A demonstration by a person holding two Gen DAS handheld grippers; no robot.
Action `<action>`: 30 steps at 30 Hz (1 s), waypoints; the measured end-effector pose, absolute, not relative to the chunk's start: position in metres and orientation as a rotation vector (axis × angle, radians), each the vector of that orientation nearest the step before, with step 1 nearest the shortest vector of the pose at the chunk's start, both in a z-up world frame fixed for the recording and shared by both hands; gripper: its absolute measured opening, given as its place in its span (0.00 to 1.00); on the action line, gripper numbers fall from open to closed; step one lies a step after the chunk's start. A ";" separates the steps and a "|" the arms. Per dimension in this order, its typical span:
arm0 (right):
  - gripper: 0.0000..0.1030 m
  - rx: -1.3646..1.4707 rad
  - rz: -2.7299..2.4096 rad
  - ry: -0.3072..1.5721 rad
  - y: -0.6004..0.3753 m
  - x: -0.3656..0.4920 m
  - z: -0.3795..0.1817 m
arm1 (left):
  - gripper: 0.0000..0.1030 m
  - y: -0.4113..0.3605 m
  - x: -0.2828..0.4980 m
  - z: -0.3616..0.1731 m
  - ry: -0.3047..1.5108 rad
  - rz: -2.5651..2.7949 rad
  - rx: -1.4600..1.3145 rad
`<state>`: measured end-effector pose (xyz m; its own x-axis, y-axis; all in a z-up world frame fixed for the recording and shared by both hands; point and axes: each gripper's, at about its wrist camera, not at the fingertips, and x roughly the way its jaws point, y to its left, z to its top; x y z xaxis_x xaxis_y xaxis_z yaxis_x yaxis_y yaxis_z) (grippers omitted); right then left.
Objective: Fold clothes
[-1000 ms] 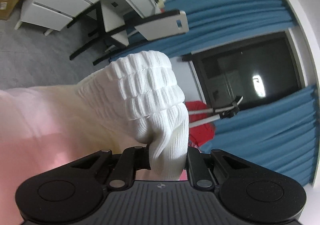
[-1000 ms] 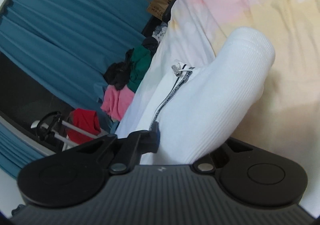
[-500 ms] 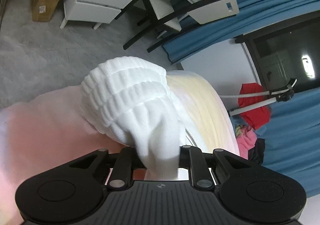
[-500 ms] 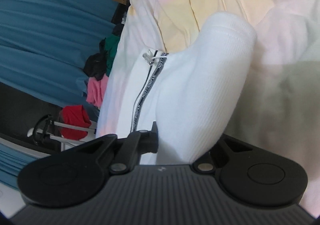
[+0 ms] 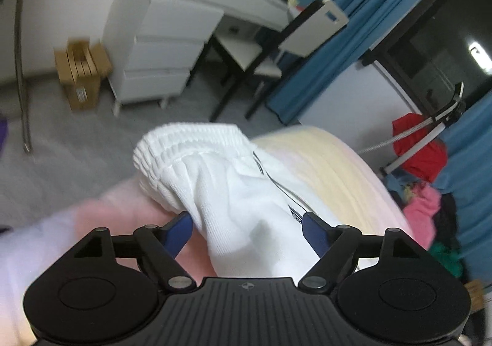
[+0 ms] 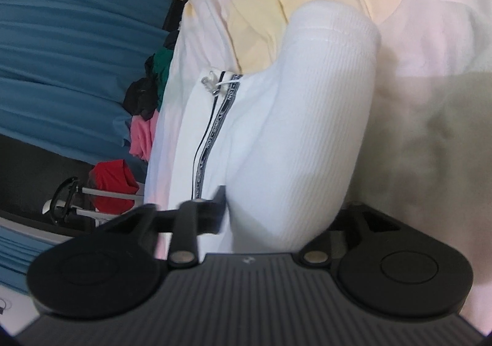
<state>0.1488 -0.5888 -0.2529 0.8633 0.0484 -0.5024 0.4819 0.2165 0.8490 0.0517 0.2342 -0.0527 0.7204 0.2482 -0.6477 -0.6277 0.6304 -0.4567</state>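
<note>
We see one bed (image 5: 338, 167) under a pastel cover of pink, yellow and white, and it fills most of both views. On it lies one white ribbed garment (image 5: 233, 192), with a gathered elastic waistband at its far end in the left view and a black-and-white lettered stripe (image 6: 215, 127) running down its side in the right view.

Our left hand-held gripper (image 5: 247, 230) is held low and roughly level over the bed, pointing towards the room beyond. Its two blue-tipped fingers (image 5: 180, 232) stand spread apart on either side of the white cloth, which bulges up between them; the cloth looks loose there, not pinched.

Our right hand-held gripper (image 6: 276, 210) points along the bed surface with the garment rising straight up out of it as a tall rounded fold. One finger (image 6: 220, 201) shows on the left, blurred, just at the cloth's edge; the other is hidden behind the fabric, so we cannot tell whether it has the cloth clamped.

Beyond the bed in the left view we count one white drawer unit (image 5: 163, 50), one chair (image 5: 276, 47) with black legs and one open cardboard box (image 5: 81, 72) on the grey floor. Blue curtains (image 6: 77, 38) hang behind one heap of red, pink, green and black clothes (image 6: 144, 118).
</note>
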 end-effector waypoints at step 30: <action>0.61 1.353 -0.113 0.308 -0.609 0.162 -0.257 | 0.87 0.009 0.143 -0.135 0.661 0.050 -0.043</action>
